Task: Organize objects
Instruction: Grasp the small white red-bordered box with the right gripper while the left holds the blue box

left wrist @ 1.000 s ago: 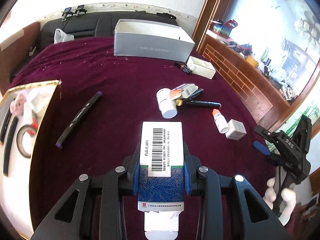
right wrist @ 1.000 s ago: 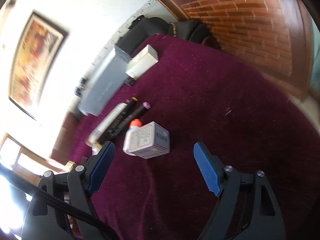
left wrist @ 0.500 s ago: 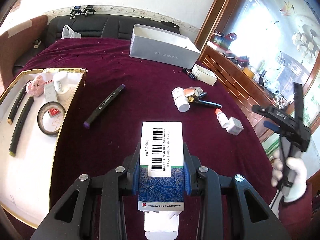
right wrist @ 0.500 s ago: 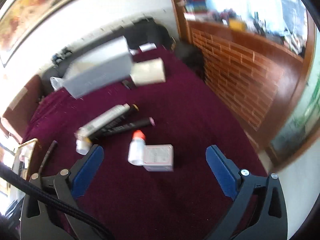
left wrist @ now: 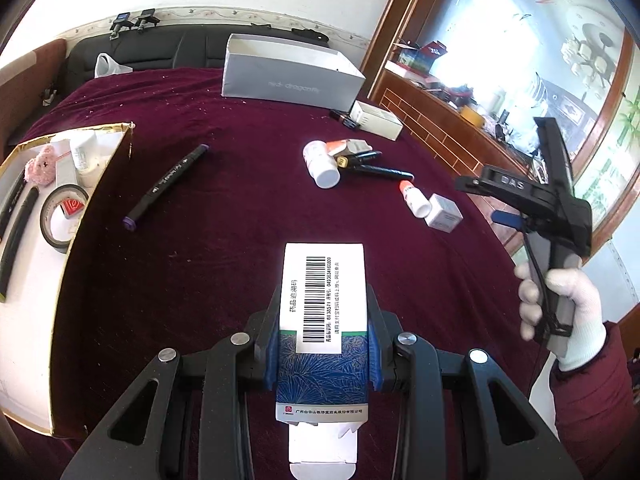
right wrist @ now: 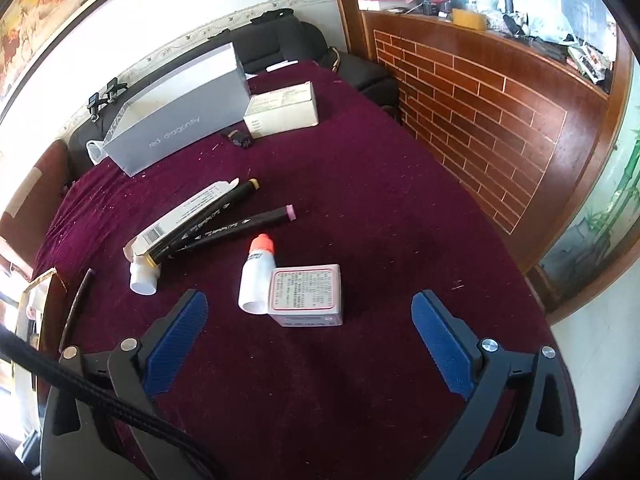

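On cloth (right wrist: 360,208), two markers (right wrist: 236,226), one dropper bottle (right wrist: 256,276)

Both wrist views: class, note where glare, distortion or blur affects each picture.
Left wrist view: window glare washes out the right side, edges bend; medicine box sharp. Right wrist view: glare at the far left edge, brick wall curves; no motion blur.
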`<state>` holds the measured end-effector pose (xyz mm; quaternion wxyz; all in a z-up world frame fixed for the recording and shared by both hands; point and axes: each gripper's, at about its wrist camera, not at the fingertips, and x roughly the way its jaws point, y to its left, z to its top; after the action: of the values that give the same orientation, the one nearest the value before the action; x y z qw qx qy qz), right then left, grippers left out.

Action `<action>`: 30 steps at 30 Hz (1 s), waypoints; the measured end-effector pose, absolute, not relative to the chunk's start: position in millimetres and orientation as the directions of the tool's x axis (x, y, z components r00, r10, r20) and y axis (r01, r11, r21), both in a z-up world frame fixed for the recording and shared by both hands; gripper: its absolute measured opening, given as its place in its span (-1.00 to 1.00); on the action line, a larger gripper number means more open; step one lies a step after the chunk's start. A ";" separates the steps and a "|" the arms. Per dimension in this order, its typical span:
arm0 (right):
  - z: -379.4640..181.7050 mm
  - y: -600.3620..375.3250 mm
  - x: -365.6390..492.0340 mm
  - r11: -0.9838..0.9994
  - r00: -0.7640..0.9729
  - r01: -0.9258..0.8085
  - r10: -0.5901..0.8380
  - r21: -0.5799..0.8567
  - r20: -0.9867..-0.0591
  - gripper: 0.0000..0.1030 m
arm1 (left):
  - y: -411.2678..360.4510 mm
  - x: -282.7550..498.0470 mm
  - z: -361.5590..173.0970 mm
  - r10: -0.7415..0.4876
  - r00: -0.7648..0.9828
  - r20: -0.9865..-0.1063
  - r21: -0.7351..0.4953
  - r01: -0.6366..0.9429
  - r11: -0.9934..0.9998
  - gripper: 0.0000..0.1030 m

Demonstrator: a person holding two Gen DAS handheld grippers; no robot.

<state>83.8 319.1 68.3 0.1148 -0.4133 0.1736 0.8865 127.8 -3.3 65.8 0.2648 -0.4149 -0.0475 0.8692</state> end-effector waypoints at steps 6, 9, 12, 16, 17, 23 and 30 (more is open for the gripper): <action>59.5 315.8 78.0 -0.905 -0.613 -0.363 0.053 0.221 -0.789 1.00 | -3.9 128.7 59.0 0.511 -0.492 -0.705 -0.324 -0.418 -0.849 -0.44; 58.8 313.3 74.4 -0.907 -0.607 -0.363 0.053 0.216 -0.793 1.00 | -5.8 128.8 57.2 0.519 -0.484 -0.705 -0.337 -0.415 -0.845 -0.44; 58.1 314.1 69.8 -0.904 -0.601 -0.371 0.060 0.212 -0.797 1.00 | -7.9 129.6 56.7 0.522 -0.485 -0.702 -0.343 -0.411 -0.844 -0.44; 54.7 313.7 62.1 -0.901 -0.585 -0.380 0.057 0.211 -0.809 1.00 | -7.3 129.8 56.6 0.520 -0.484 -0.704 -0.341 -0.413 -0.845 -0.44; 53.7 312.4 60.7 -0.904 -0.578 -0.380 0.065 0.198 -0.813 1.00 | -7.2 130.6 56.5 0.520 -0.484 -0.704 -0.340 -0.413 -0.845 -0.44; 52.3 303.6 57.4 -0.901 -0.527 -0.434 0.238 0.019 -0.816 0.99 | -6.8 132.6 58.4 0.507 -0.496 -0.704 -0.319 -0.417 -0.851 -0.44; 43.9 313.7 58.6 -0.903 -0.519 -0.425 0.183 0.067 -0.835 0.98 | -1.8 133.4 57.5 0.505 -0.492 -0.710 -0.311 -0.424 -0.851 -0.44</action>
<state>58.6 313.7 43.9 0.1762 -0.4575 0.1324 0.8615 133.4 -1.8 57.5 0.2693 -0.4262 -0.0470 0.8623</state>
